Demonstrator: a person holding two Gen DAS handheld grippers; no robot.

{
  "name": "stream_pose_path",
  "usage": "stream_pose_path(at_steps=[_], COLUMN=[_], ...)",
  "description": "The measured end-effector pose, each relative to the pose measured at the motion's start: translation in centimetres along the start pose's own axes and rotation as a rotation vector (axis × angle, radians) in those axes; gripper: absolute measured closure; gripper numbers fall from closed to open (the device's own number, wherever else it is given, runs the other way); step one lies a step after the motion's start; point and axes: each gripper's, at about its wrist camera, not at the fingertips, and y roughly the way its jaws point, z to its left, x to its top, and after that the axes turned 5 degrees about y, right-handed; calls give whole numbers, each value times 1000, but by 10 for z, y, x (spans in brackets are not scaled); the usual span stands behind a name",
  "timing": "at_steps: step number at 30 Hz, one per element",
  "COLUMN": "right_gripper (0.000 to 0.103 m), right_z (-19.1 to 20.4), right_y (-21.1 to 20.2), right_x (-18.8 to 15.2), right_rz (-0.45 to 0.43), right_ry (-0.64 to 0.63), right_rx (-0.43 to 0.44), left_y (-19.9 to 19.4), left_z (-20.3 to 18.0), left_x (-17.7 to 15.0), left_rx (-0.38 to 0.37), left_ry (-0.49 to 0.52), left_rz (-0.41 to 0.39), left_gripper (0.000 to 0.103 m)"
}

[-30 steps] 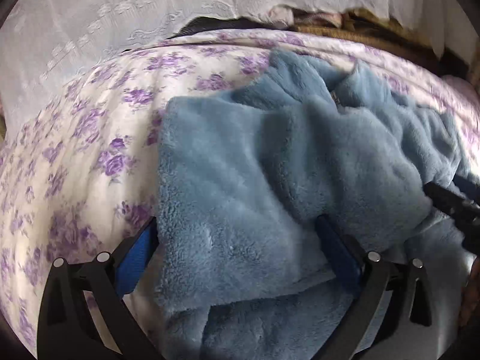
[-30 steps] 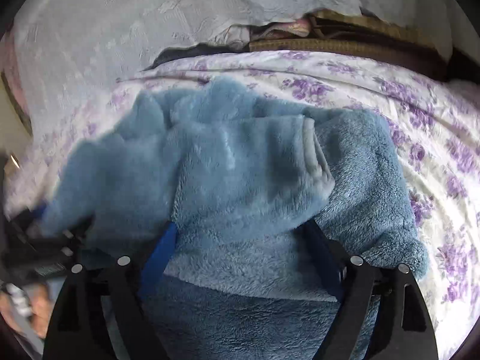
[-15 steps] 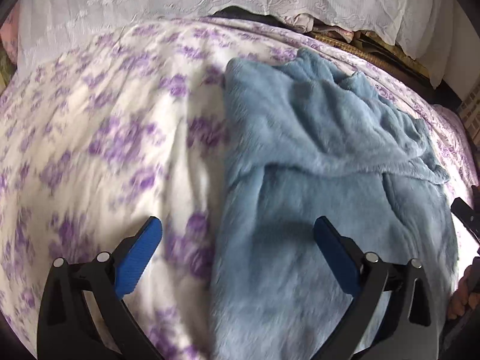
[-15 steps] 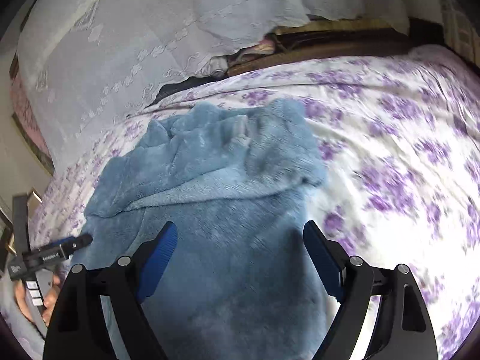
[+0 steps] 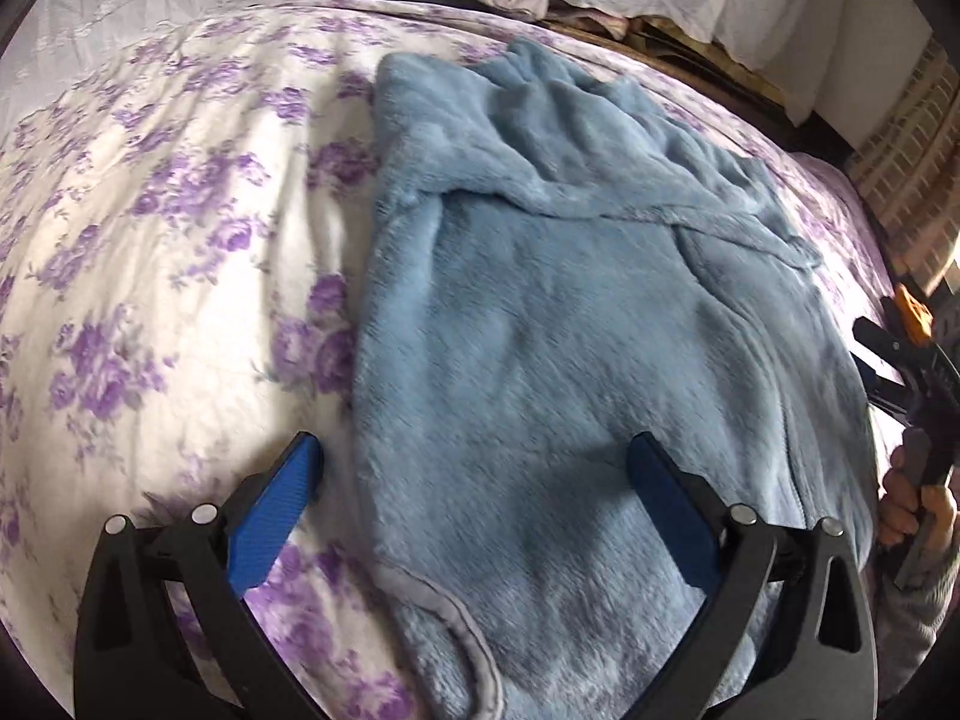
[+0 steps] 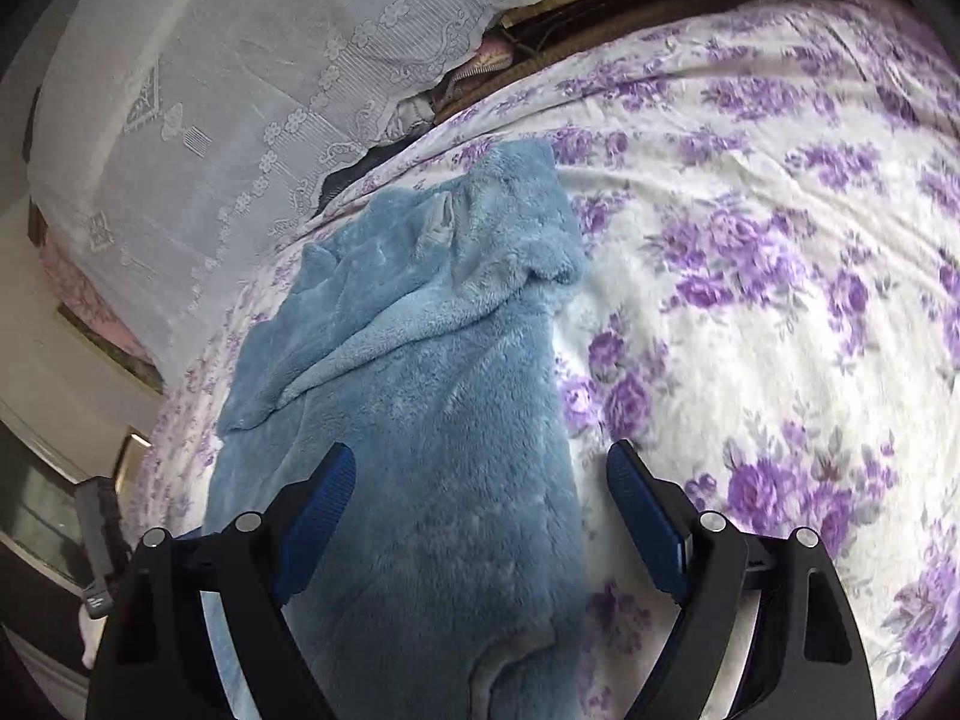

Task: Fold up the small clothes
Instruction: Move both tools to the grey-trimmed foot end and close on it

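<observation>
Four blue fingers [image 5: 273,516] spread wide, gripping nothing, above one fleece garment [image 5: 570,372].

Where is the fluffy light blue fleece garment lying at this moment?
The fluffy light blue fleece garment lies spread on the white bedcover with purple flowers. In the left wrist view it fills the centre and right; in the right wrist view, the centre-left.

Home bedroom, bed with purple floral bedspread [image 5: 180,240], white lace cover [image 6: 240,120]
</observation>
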Motion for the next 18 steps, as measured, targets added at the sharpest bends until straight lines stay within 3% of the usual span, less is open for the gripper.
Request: stream_pose_path(at_steps=[9, 14, 18], right_gripper=[18, 19, 26], right_z=[-17, -9, -3], right_y=[-18, -21, -24], right_x=[-12, -26, -38], right_rz=[14, 40, 65], right_ry=[26, -38, -78], right_rx=[72, 83, 99], left_y=[-10, -14, -18], left_z=[-3, -13, -18], left_x=[-18, -26, -32], left_rx=[-64, -67, -68], left_ry=[11, 40, 54], left_rz=[5, -5, -11], left_gripper=[5, 5, 5])
